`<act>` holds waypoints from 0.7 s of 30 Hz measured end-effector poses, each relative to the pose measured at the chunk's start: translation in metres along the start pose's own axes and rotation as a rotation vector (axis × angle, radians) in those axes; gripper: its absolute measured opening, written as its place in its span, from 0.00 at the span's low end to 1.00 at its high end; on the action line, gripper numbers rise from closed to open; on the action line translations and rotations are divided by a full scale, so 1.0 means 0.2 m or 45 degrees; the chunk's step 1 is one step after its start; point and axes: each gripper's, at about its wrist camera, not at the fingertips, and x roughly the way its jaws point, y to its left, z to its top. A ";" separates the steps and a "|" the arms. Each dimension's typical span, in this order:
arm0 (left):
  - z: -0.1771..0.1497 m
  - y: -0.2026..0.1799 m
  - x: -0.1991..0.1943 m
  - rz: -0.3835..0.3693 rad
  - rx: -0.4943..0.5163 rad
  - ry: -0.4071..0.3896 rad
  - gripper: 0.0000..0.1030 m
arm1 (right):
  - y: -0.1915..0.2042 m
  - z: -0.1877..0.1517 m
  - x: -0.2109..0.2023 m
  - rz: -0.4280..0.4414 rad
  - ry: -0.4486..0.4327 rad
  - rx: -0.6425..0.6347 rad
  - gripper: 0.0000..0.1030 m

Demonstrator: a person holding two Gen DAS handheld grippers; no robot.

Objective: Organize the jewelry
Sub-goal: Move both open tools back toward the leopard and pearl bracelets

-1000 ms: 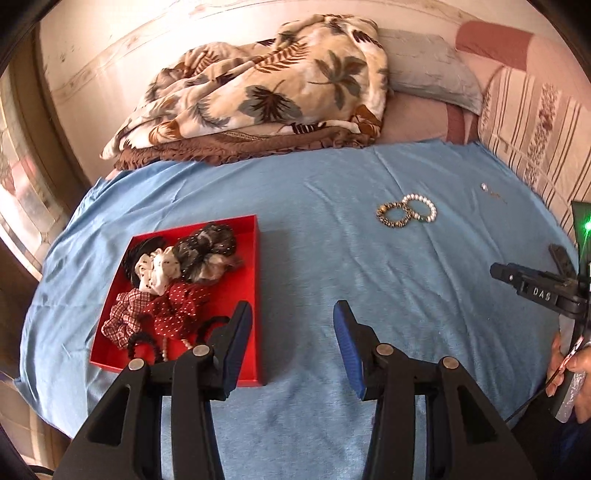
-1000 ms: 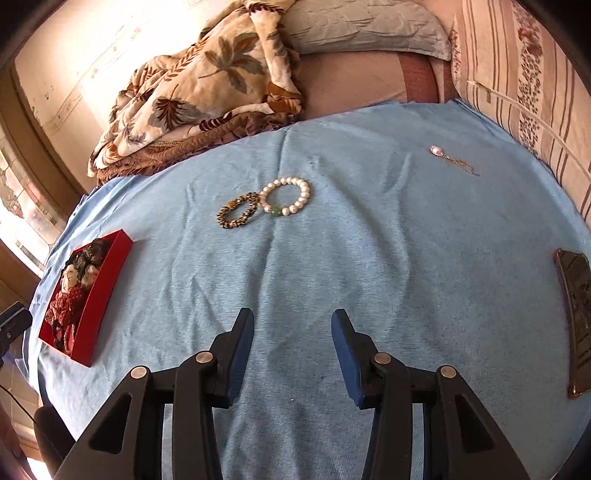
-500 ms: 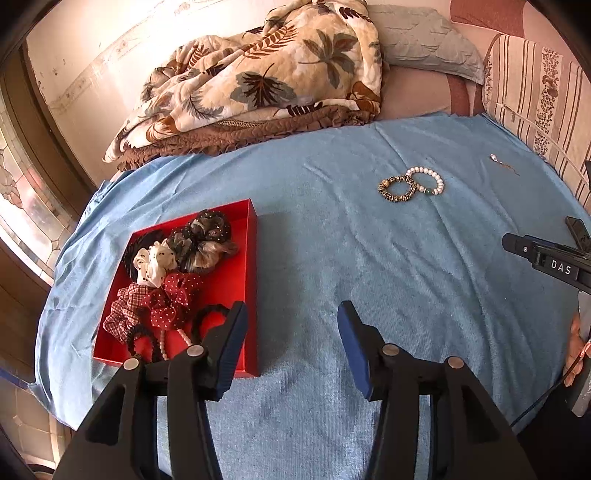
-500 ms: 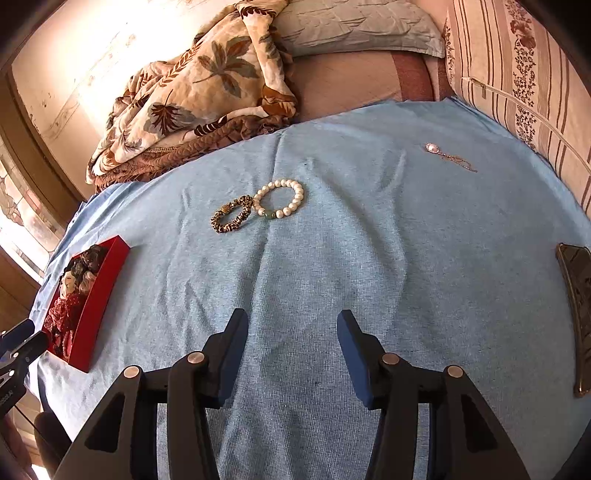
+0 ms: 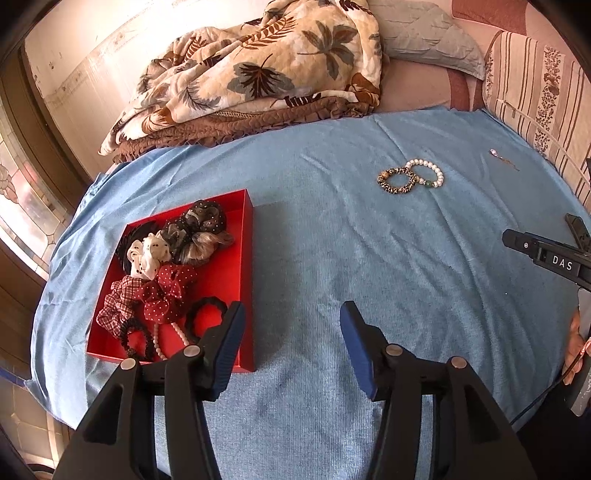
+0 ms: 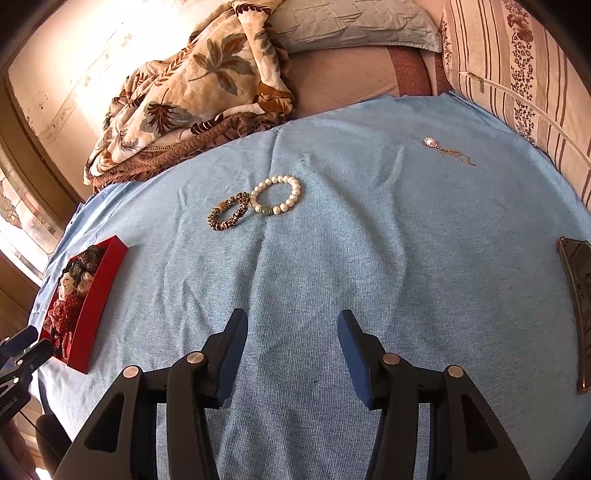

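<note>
A red box holding several fabric scrunchies, hair ties and a string of pearls lies on the blue bedspread, just ahead and left of my left gripper. Its jaws are opening, with nothing between them. Farther up the bed a pearl bracelet touches a gold-and-black bracelet. A pendant necklace lies alone toward the right. My right gripper hangs open over bare bedspread, well short of the bracelets, holding nothing.
A leaf-print quilt is heaped at the head of the bed beside a grey pillow and striped cushions. A dark flat object lies near the right edge. A window is on the left.
Both grippers' jaws have widened a little. The left view has tipped slightly, so the bracelets and box sit higher in it. The right gripper has stayed in place.
</note>
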 end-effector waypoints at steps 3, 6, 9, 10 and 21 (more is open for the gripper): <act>0.00 0.00 0.01 -0.002 0.001 0.009 0.51 | 0.00 0.00 0.01 0.001 0.003 0.005 0.53; 0.00 0.00 0.03 -0.006 0.002 0.020 0.51 | 0.00 -0.01 0.01 0.002 0.007 0.007 0.54; 0.02 0.00 0.06 -0.028 -0.007 0.040 0.51 | 0.01 0.01 0.02 0.001 0.015 0.002 0.54; 0.04 0.02 0.07 -0.044 -0.020 0.048 0.51 | 0.01 0.02 0.03 -0.001 0.016 -0.003 0.54; 0.41 -0.05 0.32 -0.212 -0.101 0.081 0.55 | 0.00 0.32 0.27 0.011 0.037 -0.021 0.54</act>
